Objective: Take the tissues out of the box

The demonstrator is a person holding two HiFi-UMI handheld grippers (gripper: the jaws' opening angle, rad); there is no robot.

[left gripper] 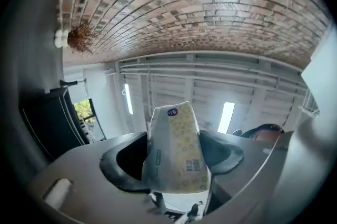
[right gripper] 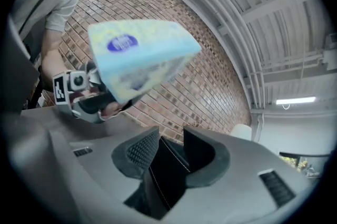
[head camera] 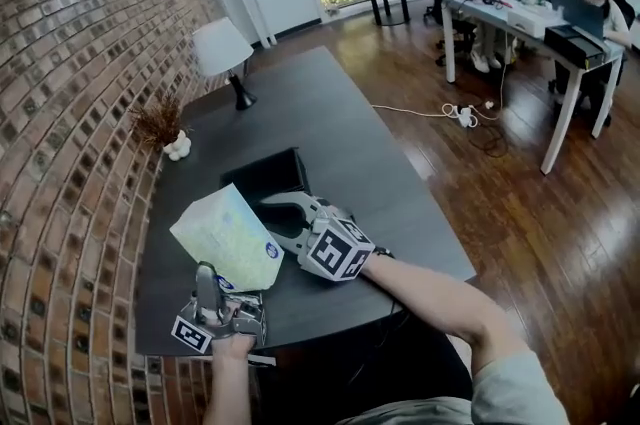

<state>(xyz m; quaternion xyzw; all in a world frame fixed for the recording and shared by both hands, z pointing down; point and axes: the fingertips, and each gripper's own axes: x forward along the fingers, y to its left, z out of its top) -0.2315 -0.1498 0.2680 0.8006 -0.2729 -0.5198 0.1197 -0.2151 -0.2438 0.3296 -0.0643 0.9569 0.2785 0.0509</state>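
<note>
L gripper clamped on pack. Pack is up in air, out of box, tilted. R gripper shut on box wall.
Risk: grip looks to be at pack's low end only. Soft wrap may slip, so pack drops on table.
Count: 1 pack, 1 box, 2 grippers, 1 lamp.

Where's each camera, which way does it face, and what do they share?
Head view: on the person's head, steeply down at the table; forearms, left gripper, right gripper show.
Left gripper view: on the left gripper, tilted up at the ceiling; fingers clamp the tissue pack.
Right gripper view: on the right gripper, facing the brick wall; fingers clamp the box.
Shared: all show the tissue pack.
</note>
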